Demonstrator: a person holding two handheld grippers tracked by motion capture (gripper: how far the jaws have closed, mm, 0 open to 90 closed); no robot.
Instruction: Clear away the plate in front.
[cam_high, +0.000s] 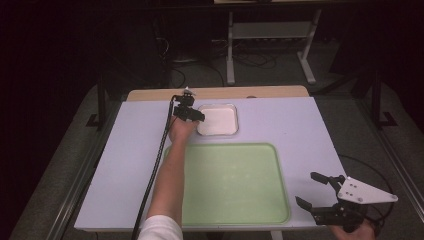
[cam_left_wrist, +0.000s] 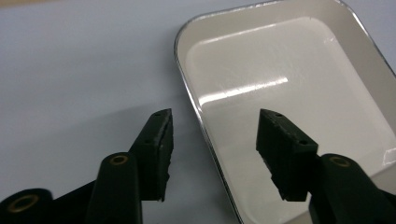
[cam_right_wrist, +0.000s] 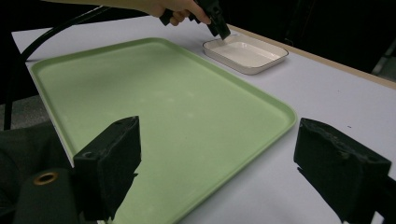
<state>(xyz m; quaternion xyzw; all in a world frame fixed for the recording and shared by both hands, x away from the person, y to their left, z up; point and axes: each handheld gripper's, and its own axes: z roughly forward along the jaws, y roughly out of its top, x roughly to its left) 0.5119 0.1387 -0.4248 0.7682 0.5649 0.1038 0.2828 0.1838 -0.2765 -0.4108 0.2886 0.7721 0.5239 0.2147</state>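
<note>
Upper centre of the high view, the left gripper reaches the white dish beyond the green tray; lower right, the right gripper waits open. Along the left gripper view, the jaws straddle the dish's metal-edged rim without pressing. Upper right of the right gripper view, the dish looks stiff, glossy, likely slippery and chippable; that side rim seems the best hold.
</note>
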